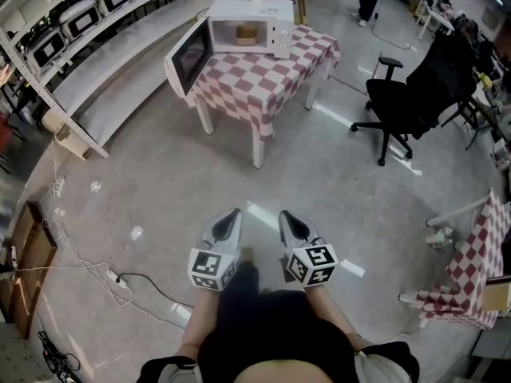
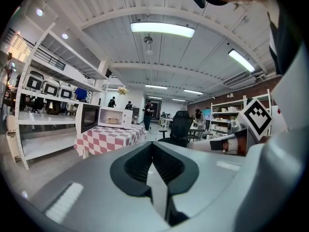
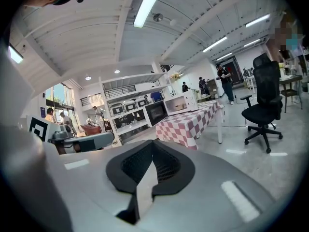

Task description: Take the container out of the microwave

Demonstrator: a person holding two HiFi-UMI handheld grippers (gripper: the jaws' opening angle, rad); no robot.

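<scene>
A white microwave (image 1: 247, 26) stands on a table with a red-and-white checked cloth (image 1: 263, 74), its door (image 1: 190, 54) swung open to the left. Inside sits a tan round container (image 1: 246, 34). The microwave also shows far off in the left gripper view (image 2: 108, 117) and the right gripper view (image 3: 181, 103). Both grippers are held low in front of the person, well short of the table. My left gripper (image 1: 230, 216) is shut with nothing in it. My right gripper (image 1: 289, 218) is shut and empty too.
A black office chair (image 1: 403, 102) stands right of the table. White shelving (image 1: 88, 46) runs along the left. Cables and a power strip (image 1: 112, 278) lie on the floor at the lower left. Another checked table (image 1: 479, 270) is at the right edge. People stand far back.
</scene>
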